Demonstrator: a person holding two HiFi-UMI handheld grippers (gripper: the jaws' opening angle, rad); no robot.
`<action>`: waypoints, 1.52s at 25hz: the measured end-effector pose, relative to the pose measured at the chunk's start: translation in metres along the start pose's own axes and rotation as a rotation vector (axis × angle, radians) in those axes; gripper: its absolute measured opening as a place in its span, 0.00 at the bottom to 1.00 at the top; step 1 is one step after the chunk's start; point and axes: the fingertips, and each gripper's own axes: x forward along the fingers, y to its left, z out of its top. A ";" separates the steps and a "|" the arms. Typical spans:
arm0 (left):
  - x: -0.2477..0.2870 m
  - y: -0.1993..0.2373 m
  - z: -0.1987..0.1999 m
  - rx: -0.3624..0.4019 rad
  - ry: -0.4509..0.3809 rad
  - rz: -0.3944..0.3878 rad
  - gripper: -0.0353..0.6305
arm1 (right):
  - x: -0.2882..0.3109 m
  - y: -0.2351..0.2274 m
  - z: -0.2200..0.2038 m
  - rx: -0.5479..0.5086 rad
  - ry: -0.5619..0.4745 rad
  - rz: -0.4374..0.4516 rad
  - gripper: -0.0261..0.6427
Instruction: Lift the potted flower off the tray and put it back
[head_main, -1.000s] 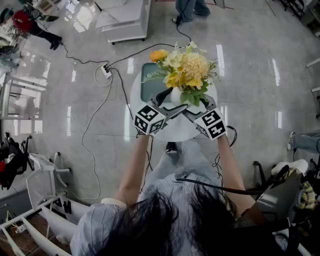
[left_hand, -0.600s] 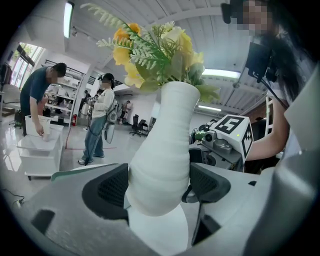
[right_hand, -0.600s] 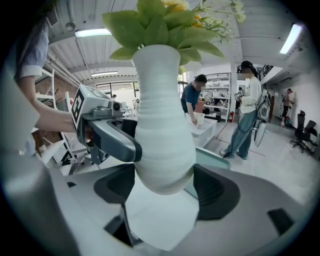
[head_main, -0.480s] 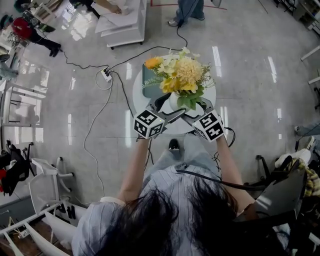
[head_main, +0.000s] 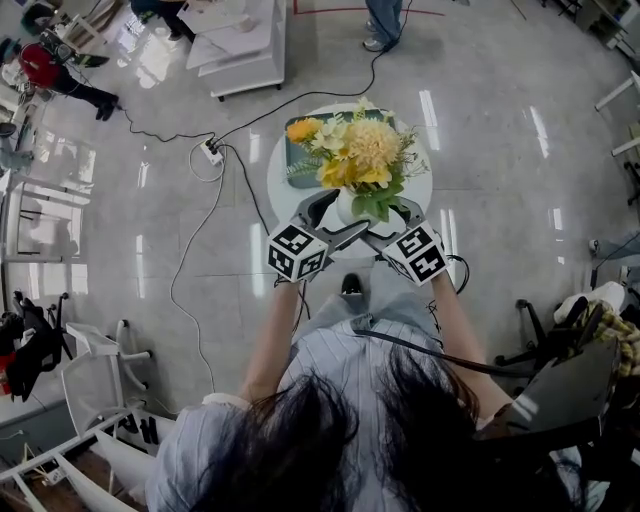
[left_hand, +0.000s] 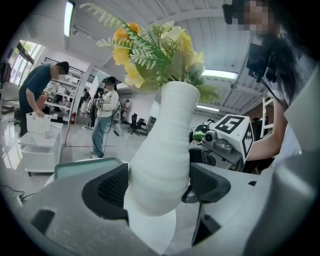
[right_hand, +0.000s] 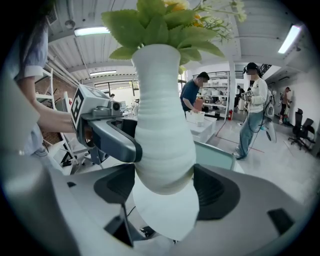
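The potted flower is a ribbed white vase (head_main: 349, 207) of yellow and orange blooms (head_main: 357, 153). Both grippers hold it just above the near part of the round white table (head_main: 415, 190). My left gripper (head_main: 330, 222) is shut on the vase's left side, and its pads (left_hand: 113, 187) press the lower belly of the vase (left_hand: 164, 150). From the right, my right gripper (head_main: 388, 222) is shut on the same vase (right_hand: 162, 135), level with the left gripper (right_hand: 102, 131). The green tray (head_main: 300, 160) lies behind the vase, partly hidden by the flowers.
Black cables and a power strip (head_main: 211, 151) lie on the glossy floor left of the table. A white cart (head_main: 235, 45) stands far left and a person's legs (head_main: 383, 20) beyond the table. People (left_hand: 106, 120) stand in the background. A chair base (head_main: 530, 350) is at right.
Both grippers, shut on the vase, have drawn it slightly toward me, away from the tray. The head view has shifted a little.
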 end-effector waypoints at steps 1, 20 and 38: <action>-0.002 -0.001 -0.001 0.001 0.002 0.001 0.62 | 0.000 0.002 0.000 0.000 0.000 0.001 0.57; -0.017 0.015 -0.004 -0.024 -0.009 0.036 0.62 | 0.017 0.012 0.008 -0.010 0.014 0.029 0.57; -0.009 0.024 -0.015 -0.061 -0.010 0.094 0.62 | 0.029 0.005 0.000 -0.028 0.024 0.086 0.57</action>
